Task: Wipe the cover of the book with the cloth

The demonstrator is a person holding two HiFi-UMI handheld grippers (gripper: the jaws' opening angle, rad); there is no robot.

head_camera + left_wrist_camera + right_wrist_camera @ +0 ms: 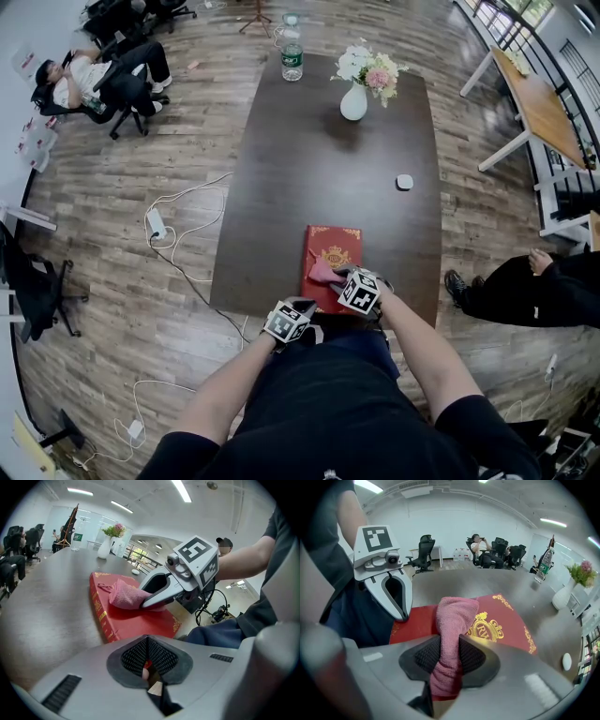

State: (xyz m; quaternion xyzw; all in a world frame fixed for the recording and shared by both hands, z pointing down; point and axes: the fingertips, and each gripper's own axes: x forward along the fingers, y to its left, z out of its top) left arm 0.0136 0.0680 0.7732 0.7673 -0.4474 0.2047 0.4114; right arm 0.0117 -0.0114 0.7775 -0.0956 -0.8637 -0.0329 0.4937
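One pink towelling cloth (457, 613), clamped by right gripper (449, 654), rests on red gold-crested book (516, 626); left gripper (147, 644) seems closed.

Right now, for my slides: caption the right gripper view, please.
Right gripper clamps a pink cloth resting on the red book.

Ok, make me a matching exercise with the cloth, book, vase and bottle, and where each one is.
1 cloth
2 book
3 vase
4 bottle

A far left corner of the table
B clamped between the right gripper jaws
C flat at the table's near edge
D far end of the table, holding flowers

Pairs: 1-B, 2-C, 3-D, 4-A
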